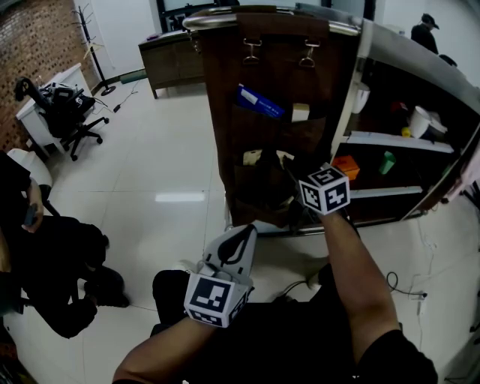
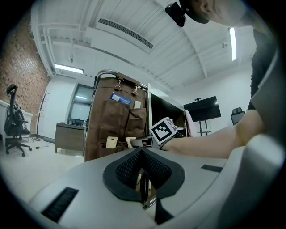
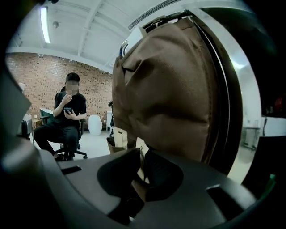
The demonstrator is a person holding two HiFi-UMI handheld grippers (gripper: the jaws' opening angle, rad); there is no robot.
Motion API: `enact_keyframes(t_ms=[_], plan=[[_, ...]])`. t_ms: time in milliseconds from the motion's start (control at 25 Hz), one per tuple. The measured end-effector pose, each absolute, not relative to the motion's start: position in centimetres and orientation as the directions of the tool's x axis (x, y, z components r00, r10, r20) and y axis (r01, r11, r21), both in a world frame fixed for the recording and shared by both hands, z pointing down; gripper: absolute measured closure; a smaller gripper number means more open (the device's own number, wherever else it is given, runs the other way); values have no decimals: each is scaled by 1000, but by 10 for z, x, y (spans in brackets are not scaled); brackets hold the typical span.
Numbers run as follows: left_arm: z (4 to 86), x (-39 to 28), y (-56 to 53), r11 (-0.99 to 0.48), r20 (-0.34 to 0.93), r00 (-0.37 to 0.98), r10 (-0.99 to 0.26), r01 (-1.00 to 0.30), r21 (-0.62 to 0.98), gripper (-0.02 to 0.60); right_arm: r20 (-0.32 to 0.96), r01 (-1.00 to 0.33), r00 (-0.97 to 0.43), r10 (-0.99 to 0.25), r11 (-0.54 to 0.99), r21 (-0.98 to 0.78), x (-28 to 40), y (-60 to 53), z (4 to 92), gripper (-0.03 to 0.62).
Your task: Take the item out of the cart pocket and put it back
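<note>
- Hanging organizer (image 1: 259, 75): brown fabric with pockets, hung by two metal clips (image 1: 252, 51) from the cart's chrome top rail (image 1: 210, 19). Its left edge borders open floor, and its right edge lies against the cart's pale upright post (image 1: 346, 97).
- Lower pocket (image 1: 259, 191): the mouth gapes and the right gripper (image 3: 141, 157) reaches into it from the front.
- Cream flat item (image 3: 143, 166): the task's thing, at the mouth of the lower pocket. The right gripper's jaws are closed on it, with a pad on each face.
- Left gripper (image 2: 142, 154): jaws closed together with nothing between them. It is held low, well clear of the organizer, with free air all round.
- Marker cubes: one on the right gripper (image 1: 324, 189) and one on the left (image 1: 216, 298), with black-and-white square patterns and no lettering.
- Blue packet (image 1: 259, 101): lies slanted in an upper pocket, and its white print is too small to read.
- Pale block (image 1: 300, 112): in the neighbouring upper pocket, unmarked.
- Tan tag (image 1: 253, 157): stands in the lower row, left of the right gripper.
- Cart shelves (image 1: 397, 141): to the organizer's right, holding an orange box (image 1: 346, 166) and a green cup (image 1: 387, 162).
- Floor (image 1: 172, 172): glossy white tile, with wide open room to the left.
- Seated person (image 1: 52, 255): at the far left, holding a phone.
- Office chair (image 1: 64, 112): further back at the left.
</note>
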State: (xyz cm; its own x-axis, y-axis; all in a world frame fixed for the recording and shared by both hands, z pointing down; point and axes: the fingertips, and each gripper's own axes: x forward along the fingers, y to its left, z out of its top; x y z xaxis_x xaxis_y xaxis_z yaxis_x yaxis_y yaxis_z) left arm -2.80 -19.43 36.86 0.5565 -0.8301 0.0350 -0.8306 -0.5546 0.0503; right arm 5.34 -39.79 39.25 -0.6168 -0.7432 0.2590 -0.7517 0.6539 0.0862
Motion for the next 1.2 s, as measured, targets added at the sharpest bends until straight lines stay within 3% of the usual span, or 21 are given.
enact_keyframes(t_ms=[1200], plan=[[365,-21,-182,-579,26,579,-815,-815,17,581,-61,-734,-677,-734,666,133,58,-275,210,556]])
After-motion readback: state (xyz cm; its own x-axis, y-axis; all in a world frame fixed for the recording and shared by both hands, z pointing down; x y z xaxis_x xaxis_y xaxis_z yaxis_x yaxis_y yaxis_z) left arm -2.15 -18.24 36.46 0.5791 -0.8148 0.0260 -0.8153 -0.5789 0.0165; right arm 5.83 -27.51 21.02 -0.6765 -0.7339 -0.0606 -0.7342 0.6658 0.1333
